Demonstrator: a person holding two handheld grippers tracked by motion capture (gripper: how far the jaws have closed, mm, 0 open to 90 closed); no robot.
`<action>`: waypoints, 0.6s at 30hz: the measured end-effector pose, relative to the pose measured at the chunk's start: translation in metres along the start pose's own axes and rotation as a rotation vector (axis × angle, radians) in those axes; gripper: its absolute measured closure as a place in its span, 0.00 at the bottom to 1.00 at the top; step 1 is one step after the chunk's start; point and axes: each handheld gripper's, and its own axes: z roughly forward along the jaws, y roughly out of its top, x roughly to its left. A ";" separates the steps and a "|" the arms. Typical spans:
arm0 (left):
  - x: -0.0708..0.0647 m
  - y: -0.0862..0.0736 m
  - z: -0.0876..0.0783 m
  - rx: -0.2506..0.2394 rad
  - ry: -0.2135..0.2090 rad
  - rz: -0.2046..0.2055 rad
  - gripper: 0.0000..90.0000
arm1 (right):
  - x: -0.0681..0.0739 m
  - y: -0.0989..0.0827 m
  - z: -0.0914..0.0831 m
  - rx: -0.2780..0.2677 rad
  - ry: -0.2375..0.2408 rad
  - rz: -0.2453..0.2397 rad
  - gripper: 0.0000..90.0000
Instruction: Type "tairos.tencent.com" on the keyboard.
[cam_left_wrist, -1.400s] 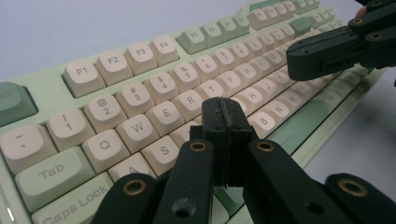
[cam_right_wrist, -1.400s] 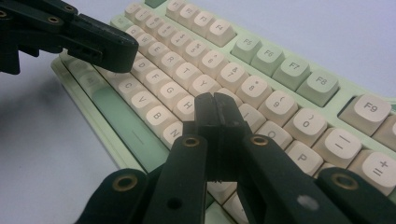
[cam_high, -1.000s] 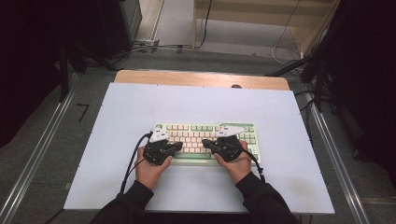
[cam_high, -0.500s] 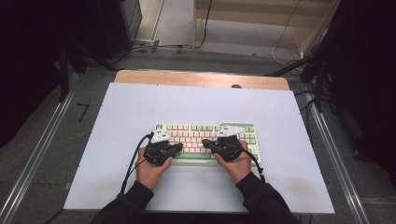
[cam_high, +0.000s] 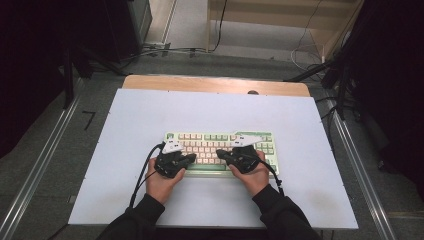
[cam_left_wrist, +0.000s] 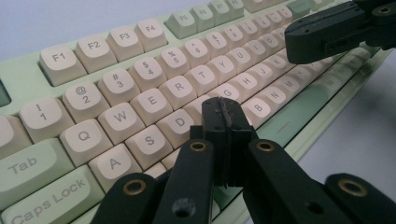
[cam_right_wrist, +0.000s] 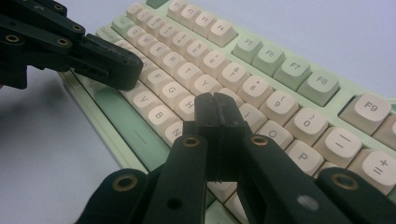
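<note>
High view: keyboard (cam_high: 220, 150) mid-bench (cam_high: 150, 115), both hands over its near rows. Left gripper view: left gripper (cam_left_wrist: 224, 116) fingers closed, empty, above F key. Right gripper view: right gripper (cam_right_wrist: 215, 109) fingers closed, empty, above J key. Judged step: poised to type; next needs a short downward press

Lab recording bay, not a home or office.

White work table (cam_high: 150, 125) stands on grey carpet, flanked by metal floor rails (cam_high: 40, 170) and black curtains (cam_high: 30, 60). Loose cables (cam_high: 165, 50) run across the floor behind; a bare plywood bench (cam_high: 280, 20) sits at the back. Lone keyboard (cam_high: 210, 142) on the table.
</note>
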 end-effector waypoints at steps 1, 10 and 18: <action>0.000 0.000 0.000 0.002 0.001 0.001 1.00 | 0.000 0.000 0.000 0.000 0.000 0.000 0.98; -0.001 -0.001 0.001 0.011 0.008 -0.002 1.00 | 0.000 0.000 -0.001 -0.004 0.001 -0.001 0.98; 0.001 0.002 -0.002 -0.014 -0.008 -0.024 1.00 | 0.000 0.000 0.000 -0.002 0.003 0.001 0.98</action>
